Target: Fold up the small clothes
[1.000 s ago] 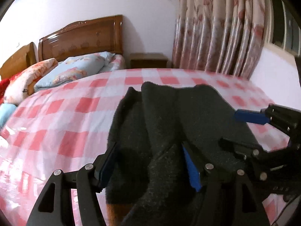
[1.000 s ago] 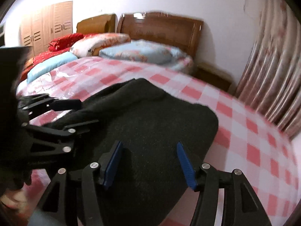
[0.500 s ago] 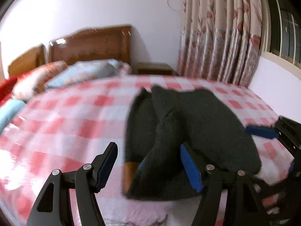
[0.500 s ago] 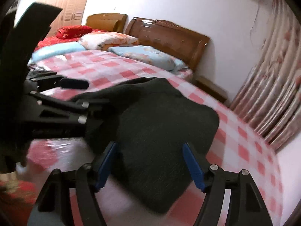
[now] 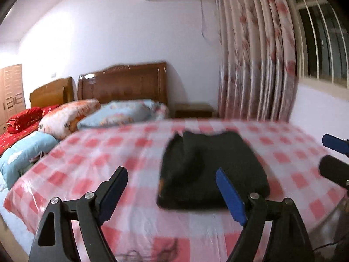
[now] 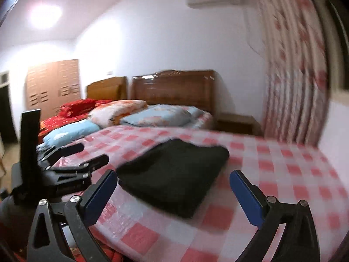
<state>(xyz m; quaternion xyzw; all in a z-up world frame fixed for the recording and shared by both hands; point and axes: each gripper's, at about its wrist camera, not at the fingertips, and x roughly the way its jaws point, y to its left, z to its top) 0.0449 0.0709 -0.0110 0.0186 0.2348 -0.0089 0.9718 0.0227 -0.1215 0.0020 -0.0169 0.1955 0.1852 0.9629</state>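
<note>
A dark knitted garment (image 5: 209, 170) lies folded in a flat block on the pink-and-white checked bedspread (image 5: 104, 152); it also shows in the right wrist view (image 6: 176, 172). My left gripper (image 5: 172, 187) is open and empty, held back from the garment's near edge. My right gripper (image 6: 174, 194) is open and empty, also short of the garment. The right gripper's blue tips show at the right edge of the left wrist view (image 5: 333, 144). The left gripper shows at the left of the right wrist view (image 6: 74, 159).
Pillows (image 5: 122, 113) and folded quilts (image 5: 24, 152) lie at the head of the bed by a wooden headboard (image 5: 124, 85). A floral curtain (image 5: 255, 65) and a window stand on the right. A nightstand (image 5: 194, 111) sits beside the headboard. A wardrobe (image 6: 52, 83) is at the far left.
Both grippers have pulled back and up from the garment. The left gripper, which had cloth between its fingers a second ago, is now clear of it. The garment lies folded.
</note>
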